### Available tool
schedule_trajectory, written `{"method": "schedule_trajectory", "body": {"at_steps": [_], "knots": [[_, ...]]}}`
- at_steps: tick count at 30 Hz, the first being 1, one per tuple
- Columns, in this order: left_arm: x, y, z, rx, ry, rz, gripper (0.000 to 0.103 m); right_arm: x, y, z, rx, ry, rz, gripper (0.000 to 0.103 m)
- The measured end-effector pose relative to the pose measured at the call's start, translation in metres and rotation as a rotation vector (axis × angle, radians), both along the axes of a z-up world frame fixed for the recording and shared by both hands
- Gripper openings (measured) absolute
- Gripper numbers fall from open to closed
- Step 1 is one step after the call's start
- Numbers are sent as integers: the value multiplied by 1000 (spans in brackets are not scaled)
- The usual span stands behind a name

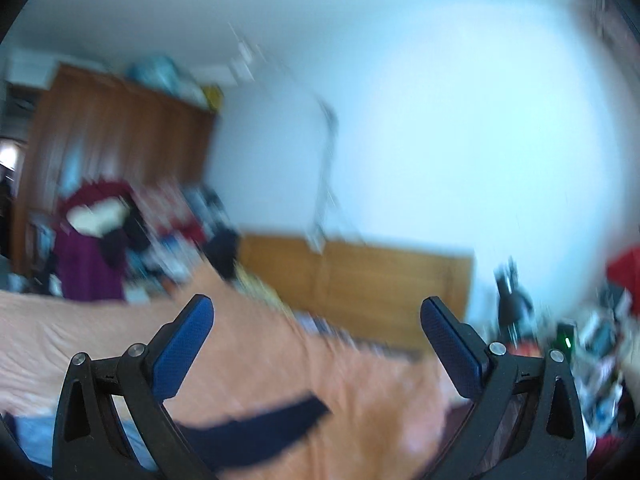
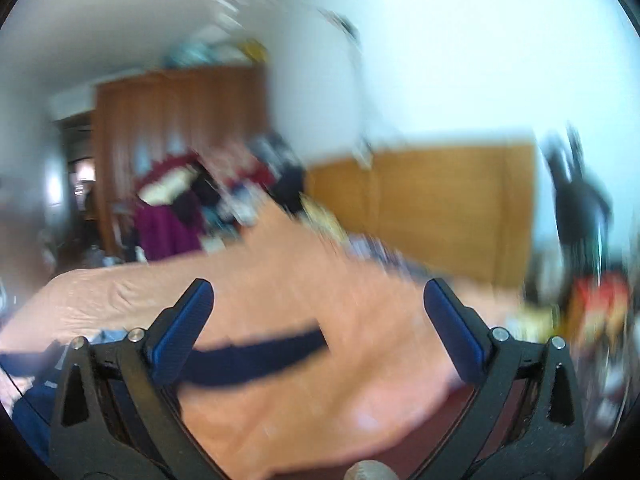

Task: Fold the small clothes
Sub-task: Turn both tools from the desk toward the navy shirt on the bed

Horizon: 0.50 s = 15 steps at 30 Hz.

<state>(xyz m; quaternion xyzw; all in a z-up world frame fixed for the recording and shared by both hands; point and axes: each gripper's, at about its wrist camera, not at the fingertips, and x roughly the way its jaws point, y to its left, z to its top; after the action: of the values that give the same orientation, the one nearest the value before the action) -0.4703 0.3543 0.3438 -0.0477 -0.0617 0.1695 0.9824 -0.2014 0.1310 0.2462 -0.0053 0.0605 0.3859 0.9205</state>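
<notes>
Left wrist view: heavy motion blur; no writing legible anywhere. Left hand-held gripper was spread wide, blue pads holding nothing. A dark navy garment lay on the orange bed sheet, below and between the two fingers, its near-left end passing behind the left finger base. Its long axis ran from lower left up to the right, ending short of the right finger. A wooden headboard stood beyond the bed; a wardrobe at left, with piled clothes in front of it.

Right wrist view: equally blurred; nothing readable. Right hand-held gripper was also spread apart and empty. The navy garment lay as a band on the sheet, between the fingers, nearer the left pad, long axis nearly left-right, rising slightly rightward.
</notes>
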Motion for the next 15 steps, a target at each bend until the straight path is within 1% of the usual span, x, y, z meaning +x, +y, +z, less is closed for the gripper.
{"method": "schedule_trajectory", "body": {"at_steps": [1,2,3,4,5,7,8,9,11,13,14,15], "knots": [[-36,2,12,23,-64,61,103,-21,4,13,23,-85,17,103],[-63,4,19,43,-113,117,103,-43,7,24,53,-179,37,103],[-94,3,24,68,-171,184,103,-60,8,31,78,-255,50,103],[-126,4,28,97,-219,238,103,-80,11,37,110,-351,62,103],[-157,5,32,122,-249,287,103,-96,13,40,147,-446,68,103],[-200,11,37,144,-249,394,103,-116,17,37,213,-589,81,103],[-222,14,39,157,-237,455,103,-124,23,37,223,-634,90,103],[-238,16,40,164,-228,491,103,-127,28,37,218,-651,114,103],[-282,19,43,183,-212,598,103,-123,42,37,207,-631,207,103],[-314,20,44,182,-206,686,103,-110,59,37,199,-570,339,103],[-335,20,47,179,-217,734,103,-105,67,37,182,-532,390,103],[-354,20,51,177,-236,757,103,-96,79,36,152,-476,434,103]]}}
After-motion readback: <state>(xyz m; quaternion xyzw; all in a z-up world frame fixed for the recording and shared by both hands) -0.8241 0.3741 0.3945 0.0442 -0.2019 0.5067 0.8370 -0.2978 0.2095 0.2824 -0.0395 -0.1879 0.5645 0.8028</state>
